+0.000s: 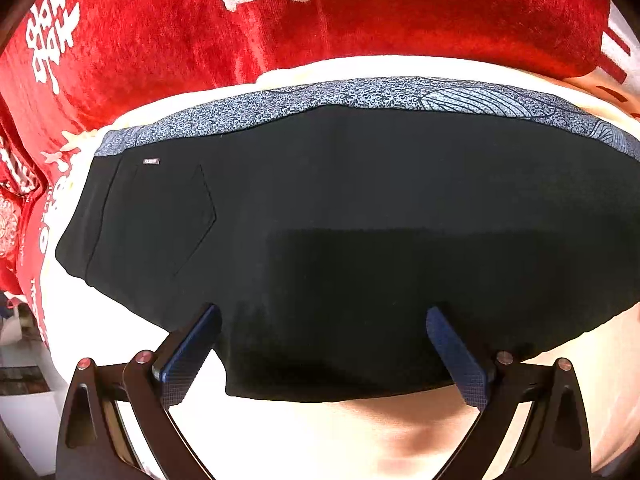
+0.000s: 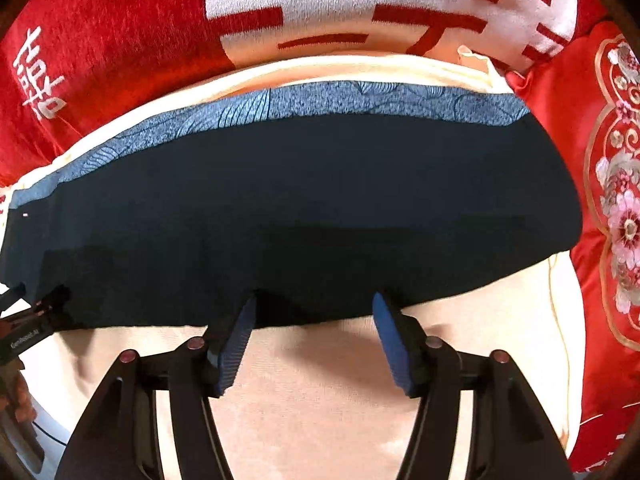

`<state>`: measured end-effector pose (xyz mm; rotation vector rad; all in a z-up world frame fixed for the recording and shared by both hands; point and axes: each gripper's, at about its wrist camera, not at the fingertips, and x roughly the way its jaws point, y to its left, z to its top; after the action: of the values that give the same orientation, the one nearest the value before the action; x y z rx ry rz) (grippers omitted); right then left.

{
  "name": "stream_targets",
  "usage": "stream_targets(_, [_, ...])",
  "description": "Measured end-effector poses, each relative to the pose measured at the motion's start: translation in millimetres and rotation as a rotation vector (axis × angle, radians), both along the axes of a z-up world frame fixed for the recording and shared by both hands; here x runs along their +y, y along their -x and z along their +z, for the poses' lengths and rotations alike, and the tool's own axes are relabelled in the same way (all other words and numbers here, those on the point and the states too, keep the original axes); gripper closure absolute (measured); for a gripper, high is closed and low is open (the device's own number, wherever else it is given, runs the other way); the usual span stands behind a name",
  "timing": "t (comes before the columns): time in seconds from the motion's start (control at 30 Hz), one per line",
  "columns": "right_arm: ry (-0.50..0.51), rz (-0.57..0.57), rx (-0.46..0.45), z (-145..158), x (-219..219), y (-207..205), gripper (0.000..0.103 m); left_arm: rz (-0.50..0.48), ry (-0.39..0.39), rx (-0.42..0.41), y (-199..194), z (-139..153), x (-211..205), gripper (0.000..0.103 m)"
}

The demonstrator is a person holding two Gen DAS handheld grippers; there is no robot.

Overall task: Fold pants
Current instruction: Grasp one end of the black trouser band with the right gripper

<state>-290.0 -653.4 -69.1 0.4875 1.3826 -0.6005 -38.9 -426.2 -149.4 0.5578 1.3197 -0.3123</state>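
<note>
Black pants [image 1: 340, 220] lie flat, folded lengthwise, on a cream surface [image 1: 320, 440]. A back pocket and small label [image 1: 151, 161] show at the left end. A blue patterned cloth [image 1: 360, 94] shows along their far edge. My left gripper [image 1: 324, 320] is open, its blue pads over the near edge of the pants. In the right wrist view the pants [image 2: 300, 200] span the frame. My right gripper [image 2: 314, 304] is open at their near edge. The left gripper [image 2: 36, 308] shows at the far left there.
Red cushions with white characters [image 1: 160, 32] line the back. An embroidered red cushion [image 2: 612, 200] stands at the right. The cream surface [image 2: 320, 400] extends toward me.
</note>
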Motion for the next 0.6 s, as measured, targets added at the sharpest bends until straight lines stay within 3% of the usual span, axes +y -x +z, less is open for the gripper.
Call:
stream_targets(0.17, [-0.119, -0.086, -0.033, -6, -4, 25, 0.035, -0.006, -0.008, 0.004, 1, 2, 1, 0.0])
stream_targets(0.27, [-0.21, -0.169, -0.18, 2, -15, 52, 0.035, -0.029, -0.014, 0.0, 3, 9, -3, 0.0])
stream_targets(0.33, [-0.271, -0.268, -0.293, 6, -31, 78, 0.035, -0.05, 0.025, 0.004, 12, 20, -11, 0.0])
stream_targets(0.5, [-0.314, -0.5, -0.473, -5, -74, 126, 0.035, -0.125, 0.151, 0.012, 36, 41, -61, 0.0])
stream_targets(0.6, [-0.316, -0.577, -0.562, -15, -90, 145, 0.035, -0.148, 0.199, 0.044, 46, 34, -95, 0.0])
